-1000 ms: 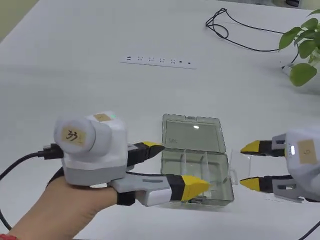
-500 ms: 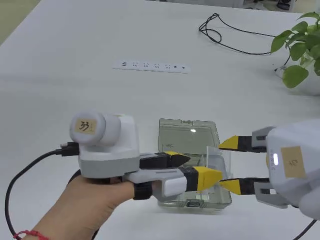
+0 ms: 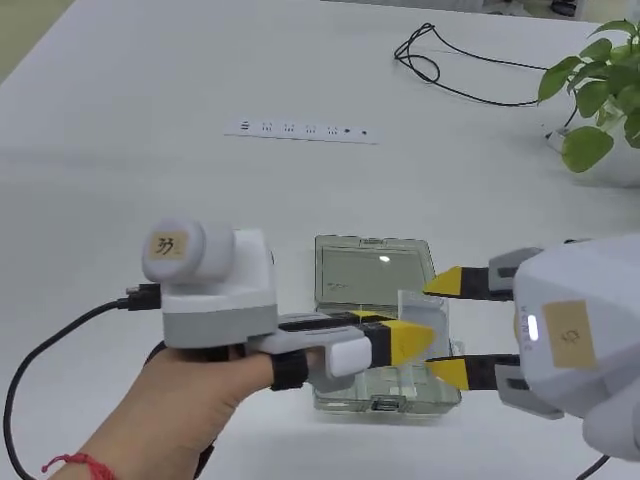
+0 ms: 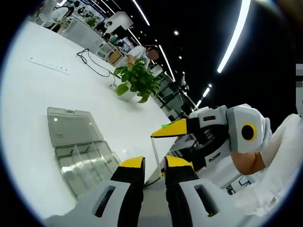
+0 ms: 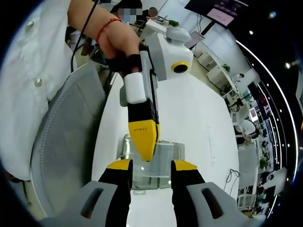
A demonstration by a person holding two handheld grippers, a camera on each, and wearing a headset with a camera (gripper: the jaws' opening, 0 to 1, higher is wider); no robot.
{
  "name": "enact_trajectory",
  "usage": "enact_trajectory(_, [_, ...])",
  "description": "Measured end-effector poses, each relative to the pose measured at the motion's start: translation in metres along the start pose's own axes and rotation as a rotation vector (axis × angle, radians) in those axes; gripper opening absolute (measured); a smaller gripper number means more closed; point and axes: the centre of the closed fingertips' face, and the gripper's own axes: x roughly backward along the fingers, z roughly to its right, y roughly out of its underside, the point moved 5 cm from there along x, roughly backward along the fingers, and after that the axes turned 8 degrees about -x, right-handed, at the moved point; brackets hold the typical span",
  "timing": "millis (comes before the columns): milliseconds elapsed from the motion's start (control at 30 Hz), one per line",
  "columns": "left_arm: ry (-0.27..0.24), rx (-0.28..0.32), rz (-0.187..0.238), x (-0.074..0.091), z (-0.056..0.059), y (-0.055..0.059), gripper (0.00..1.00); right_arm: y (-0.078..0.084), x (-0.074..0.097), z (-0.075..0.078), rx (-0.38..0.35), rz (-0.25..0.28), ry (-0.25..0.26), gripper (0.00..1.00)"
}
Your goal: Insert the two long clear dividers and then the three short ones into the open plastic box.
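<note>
Looks like mid-insert: a clear divider (image 3: 422, 318) stands upright just over the open box (image 3: 350, 400), with the left gripper (image 4: 155, 164) pinched on one edge of it. Next move, I'd say, is lining it up with its slots and pressing straight down without tilting. The right gripper (image 5: 152, 164) has its jaws spread wide either side of the sheet, but I can't tell if they're squeezing it, and clear-on-clear makes it hard to count the dividers already seated.
</note>
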Motion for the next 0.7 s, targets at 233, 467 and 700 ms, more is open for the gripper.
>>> enact_trajectory(233, [0.019,0.008,0.001,-0.0002,0.0016,0.0013,0.00,-0.0016,-0.0002,-0.0005,-0.002,-0.001,-0.003,0.33])
enact_trajectory(467, [0.022,0.014,0.008,0.0002,0.0018,0.0019,0.00,-0.0020,-0.0008,-0.0010,0.005,-0.006,-0.003,0.33])
enact_trajectory(700, [0.011,0.034,0.023,0.0007,0.0002,0.0022,0.00,-0.0028,-0.0011,-0.0004,0.008,-0.002,0.000,0.34])
